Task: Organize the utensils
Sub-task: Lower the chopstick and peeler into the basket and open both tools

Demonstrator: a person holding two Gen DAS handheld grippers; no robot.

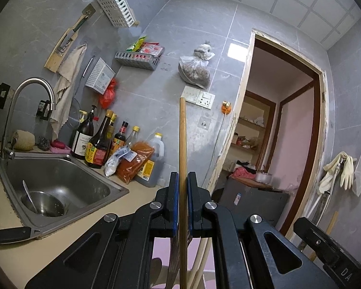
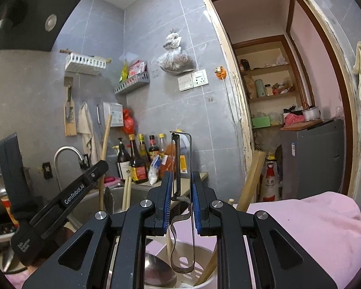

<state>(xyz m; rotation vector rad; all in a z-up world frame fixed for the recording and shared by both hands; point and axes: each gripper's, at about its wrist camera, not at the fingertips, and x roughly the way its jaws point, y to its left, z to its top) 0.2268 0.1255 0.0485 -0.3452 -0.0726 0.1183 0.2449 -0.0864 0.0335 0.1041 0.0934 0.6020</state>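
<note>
A: Start at the left. What does the left wrist view give you that the other doesn't?

B: The inside of the sink (image 1: 60, 183), with a steel bowl (image 1: 44, 203) and a spoon leaning in it. The right wrist view shows only the faucet (image 2: 66, 153) and the sink's near edge. Next to the sink, both views show the sauce bottles (image 1: 98, 142) along the wall.

A: And the left gripper (image 1: 182, 187)?

B: Its jaws are clamped on a wooden stick (image 1: 182, 144), which stands upright between the pads and rises well above them. In the right wrist view that same gripper comes in from the left, the stick running through it.

A: The right gripper (image 2: 180, 192)?

B: Pinched on a metal peeler (image 2: 180, 159), held upright, blade end up. Only this view shows the utensil holder (image 2: 204, 281) below, with a ladle (image 2: 158, 272) and wooden handles in it. The peeler's looped handle hangs over it.

A: Farthest right?

B: A pink sleeve (image 2: 300, 224) beside the right gripper, and the doorway with shelves behind it.
</note>
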